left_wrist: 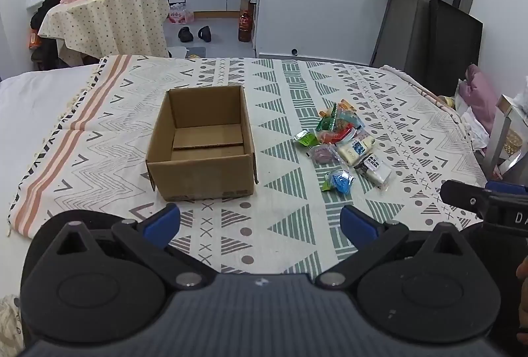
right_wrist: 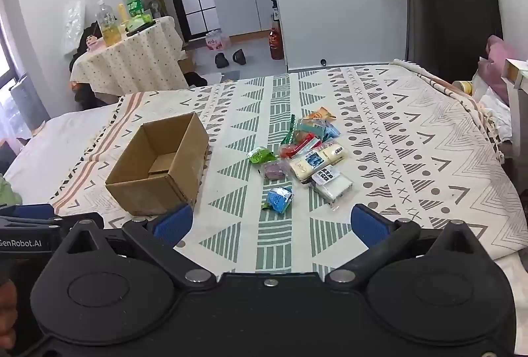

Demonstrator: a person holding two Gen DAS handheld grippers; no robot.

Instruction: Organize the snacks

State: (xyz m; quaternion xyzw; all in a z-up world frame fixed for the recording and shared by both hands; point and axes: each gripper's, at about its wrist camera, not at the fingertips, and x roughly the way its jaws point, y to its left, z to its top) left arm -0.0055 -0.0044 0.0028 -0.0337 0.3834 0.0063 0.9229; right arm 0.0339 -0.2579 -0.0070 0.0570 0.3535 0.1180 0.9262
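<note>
An open brown cardboard box (left_wrist: 201, 145) (right_wrist: 158, 165) stands empty on the patterned cloth. To its right lies a pile of several wrapped snacks (left_wrist: 345, 144) (right_wrist: 307, 155), with a blue packet (left_wrist: 340, 181) (right_wrist: 279, 199) nearest to me. My left gripper (left_wrist: 260, 223) hovers open over the cloth, in front of the box and clear of it. In the right wrist view my right gripper (right_wrist: 272, 225) is open too, just short of the blue packet, nothing between its fingers. The right gripper's side (left_wrist: 485, 201) shows at the edge of the left wrist view.
The patterned cloth (left_wrist: 290, 225) covers a bed with a white sheet (left_wrist: 39, 106) at the left. Beyond stand a small round table (left_wrist: 109, 17) with bottles, a dark panel (left_wrist: 452, 46) at the right, and pink bedding (right_wrist: 498, 66).
</note>
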